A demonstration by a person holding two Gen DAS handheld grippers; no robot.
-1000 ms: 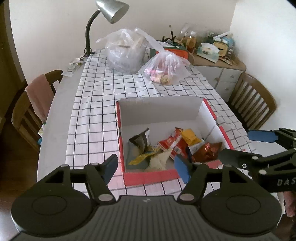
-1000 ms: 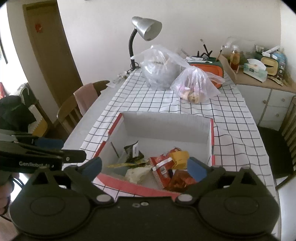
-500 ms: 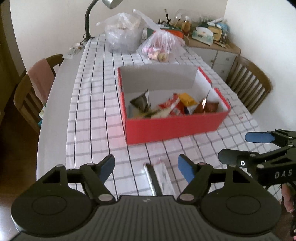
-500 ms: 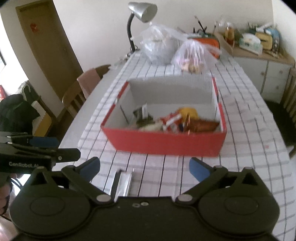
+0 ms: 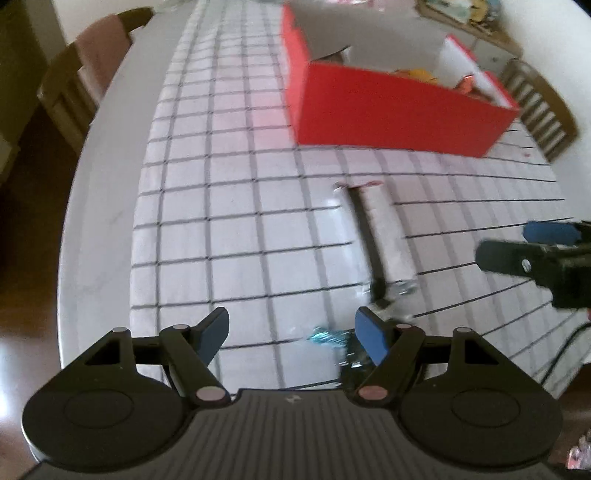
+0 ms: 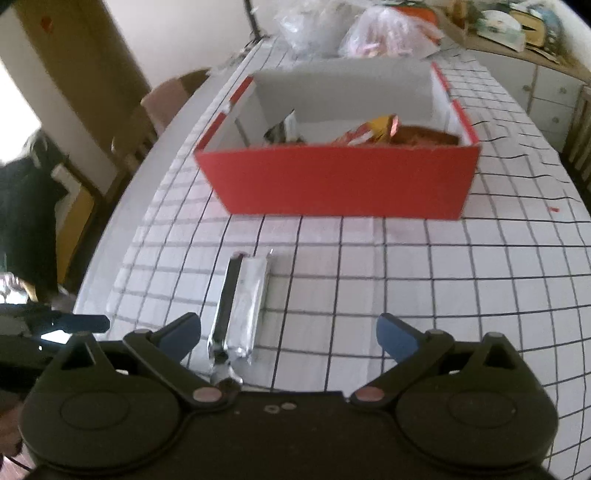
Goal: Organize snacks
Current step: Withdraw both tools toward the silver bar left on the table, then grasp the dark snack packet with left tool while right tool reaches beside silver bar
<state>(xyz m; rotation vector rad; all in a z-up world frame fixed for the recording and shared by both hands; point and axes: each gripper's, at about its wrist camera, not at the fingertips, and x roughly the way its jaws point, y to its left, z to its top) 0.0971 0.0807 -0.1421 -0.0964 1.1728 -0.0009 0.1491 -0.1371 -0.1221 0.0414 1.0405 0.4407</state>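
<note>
A red cardboard box with several snack packets inside stands on the checked tablecloth. A long silver snack packet lies flat on the cloth in front of the box. A small blue-foil wrapper lies near my left gripper's right fingertip. My left gripper is open and empty, low over the cloth, left of the silver packet's near end. My right gripper is open and empty, with the silver packet just inside its left finger. It also shows at the right in the left wrist view.
The table's rounded left edge is bare of cloth. Wooden chairs stand at the left and right. Clear plastic bags sit behind the box. A sideboard with clutter stands at the back right.
Both grippers have pulled back from above the box and dropped low toward the near table edge. The silver packet has come into view in front of the box. Both stay open.
</note>
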